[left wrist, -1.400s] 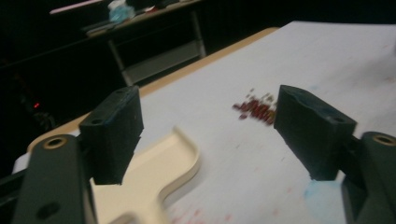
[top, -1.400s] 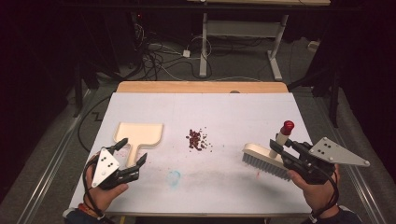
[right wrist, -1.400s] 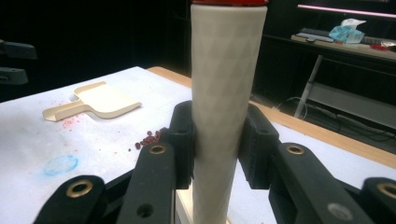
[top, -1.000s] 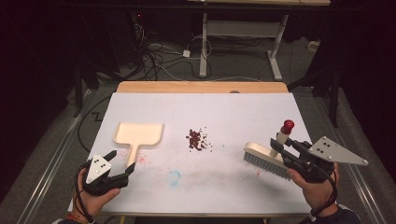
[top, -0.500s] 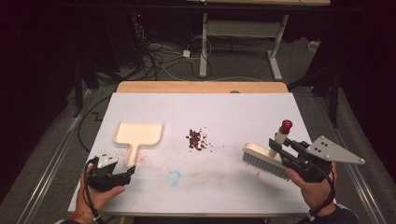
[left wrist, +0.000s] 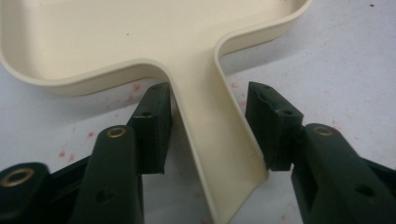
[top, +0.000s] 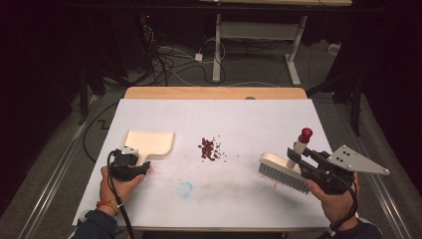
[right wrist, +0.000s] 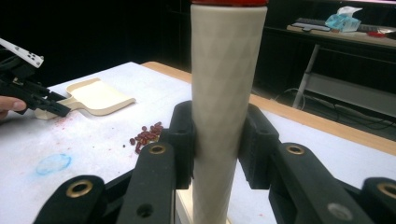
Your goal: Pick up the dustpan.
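Two black jaws of the left gripper (left wrist: 212, 135) have just been closing around the dustpan (top: 149, 143) handle; the right pad touches its edge, the left stands a hair off. That smooth cream plastic handle runs toward the person, tray away. Right gripper (right wrist: 217, 140) pinches the brush (top: 283, 172) by its upright, faceted cream handle, bristles on the white table (top: 259, 119), near red beans (top: 210, 149)

Smooth cream plastic dustpan (left wrist: 140, 42), matt textured brush handle (right wrist: 226, 93), matt white table cover (top: 249, 119), wooden table edge (top: 214, 92)
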Demonstrator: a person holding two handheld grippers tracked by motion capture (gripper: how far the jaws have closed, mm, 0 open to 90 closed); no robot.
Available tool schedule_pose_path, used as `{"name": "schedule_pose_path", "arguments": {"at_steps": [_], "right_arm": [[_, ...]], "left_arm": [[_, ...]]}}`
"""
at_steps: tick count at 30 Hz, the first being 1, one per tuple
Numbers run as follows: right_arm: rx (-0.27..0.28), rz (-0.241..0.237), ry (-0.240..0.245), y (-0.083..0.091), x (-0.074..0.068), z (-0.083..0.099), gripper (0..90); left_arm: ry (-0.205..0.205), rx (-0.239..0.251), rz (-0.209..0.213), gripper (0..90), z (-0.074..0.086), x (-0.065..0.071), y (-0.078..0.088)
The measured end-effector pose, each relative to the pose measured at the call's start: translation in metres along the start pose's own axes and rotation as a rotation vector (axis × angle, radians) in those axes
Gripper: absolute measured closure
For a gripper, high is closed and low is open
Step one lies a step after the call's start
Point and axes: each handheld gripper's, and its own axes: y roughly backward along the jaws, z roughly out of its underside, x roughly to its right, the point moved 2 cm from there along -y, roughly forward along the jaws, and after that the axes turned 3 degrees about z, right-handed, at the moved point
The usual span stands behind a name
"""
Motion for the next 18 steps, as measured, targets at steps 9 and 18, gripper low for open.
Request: {"name": "schedule_pose_path", "arguments": {"at_steps": [9,18], "right_arm": [[-0.002,-0.003,0.008,-0.003,-0.002,0.001,69.6],[-0.01,-0.006,0.013,-0.005,-0.004,0.003,69.7]], "left_arm": [[-0.008,-0.031,-0.01,63.5,-0.009,-0.002,-0.002],[-0.096,-0.053,-0.007,63.6,-0.017,0.005,0.02]]}}
